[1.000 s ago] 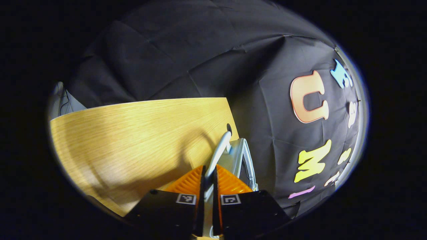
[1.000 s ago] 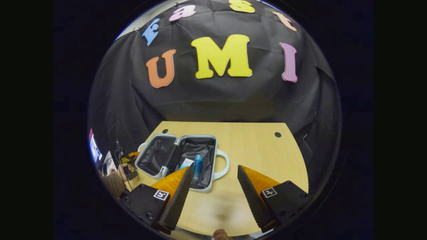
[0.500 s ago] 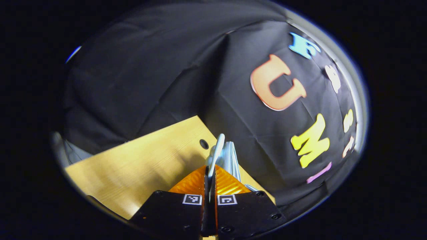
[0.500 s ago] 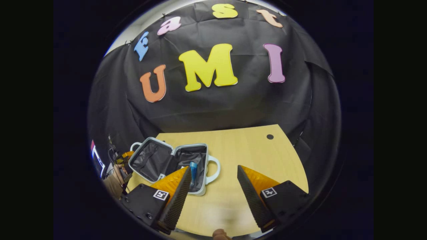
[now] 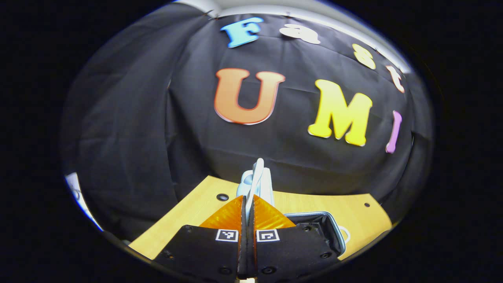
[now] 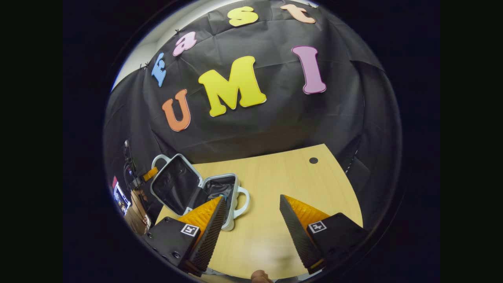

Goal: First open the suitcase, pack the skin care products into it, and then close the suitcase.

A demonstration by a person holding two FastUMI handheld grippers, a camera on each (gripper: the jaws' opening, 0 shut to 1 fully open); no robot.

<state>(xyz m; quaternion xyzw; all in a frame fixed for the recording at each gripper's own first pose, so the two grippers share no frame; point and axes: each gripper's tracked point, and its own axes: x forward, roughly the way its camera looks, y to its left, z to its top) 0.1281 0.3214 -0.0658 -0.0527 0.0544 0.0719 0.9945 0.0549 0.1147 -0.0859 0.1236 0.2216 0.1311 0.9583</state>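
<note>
Wooden tabletop (image 6: pixel 283 184) carries the suitcase (image 6: pixel 220 192), its lid (image 6: pixel 173 186) raised by the handle (image 5: pixel 255 181) pinched in the left hand-held gripper (image 5: pixel 248 204); the right hand-held gripper (image 6: pixel 251 204) hangs spread nearby.

In the right gripper view, the pale wooden counter (image 6: pixel 283 184) lies bare to the right of the light grey hard-shell suitcase (image 6: pixel 220 196), giving open passage there. The suitcase's raised lid (image 6: pixel 173 184) stands tilted at far left, walling off that side. The black cloth wall (image 6: pixel 275 125) closes the far edge.
</note>
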